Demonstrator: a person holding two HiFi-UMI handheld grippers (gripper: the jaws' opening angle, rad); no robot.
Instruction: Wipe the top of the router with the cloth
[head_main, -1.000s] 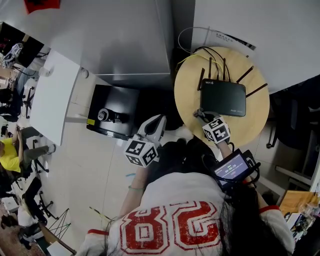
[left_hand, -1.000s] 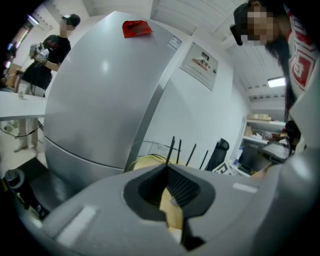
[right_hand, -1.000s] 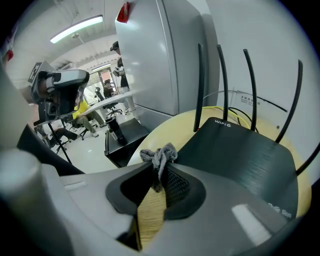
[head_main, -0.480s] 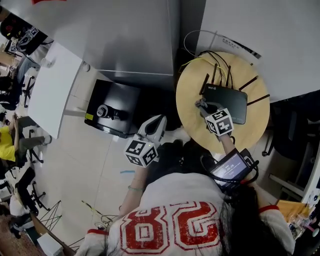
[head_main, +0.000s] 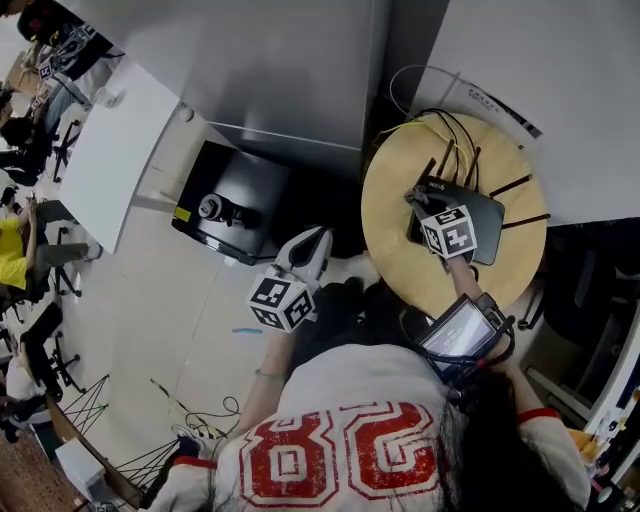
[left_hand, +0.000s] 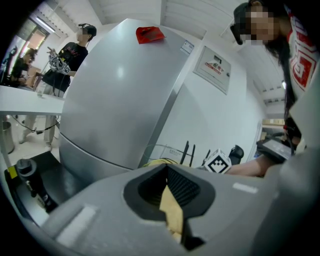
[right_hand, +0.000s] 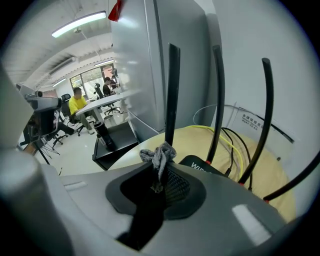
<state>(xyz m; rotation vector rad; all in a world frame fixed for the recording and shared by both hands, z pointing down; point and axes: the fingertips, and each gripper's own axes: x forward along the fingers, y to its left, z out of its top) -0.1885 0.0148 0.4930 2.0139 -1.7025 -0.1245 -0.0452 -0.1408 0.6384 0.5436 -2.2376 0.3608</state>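
Note:
A black router (head_main: 482, 219) with several upright antennas lies on a round wooden table (head_main: 395, 215). My right gripper (head_main: 419, 202) is over the router's left end, shut on a bunched grey cloth (head_main: 412, 197). In the right gripper view the cloth (right_hand: 159, 154) sticks up from between the jaws, with the router's printed corner (right_hand: 204, 165) just beyond and an antenna (right_hand: 172, 95) close behind it. My left gripper (head_main: 311, 242) hangs by my body, left of the table over the floor. Its jaws are together with nothing held.
Yellow and black cables (head_main: 443, 124) loop at the table's back edge. A black case with a device (head_main: 232, 203) sits on the floor beside a large grey cabinet (head_main: 280, 70). A white desk (head_main: 110, 160) stands at left, with people seated beyond it.
My right gripper has carried the cloth from the table in front of the router up onto the router's left end. My left gripper has stayed put.

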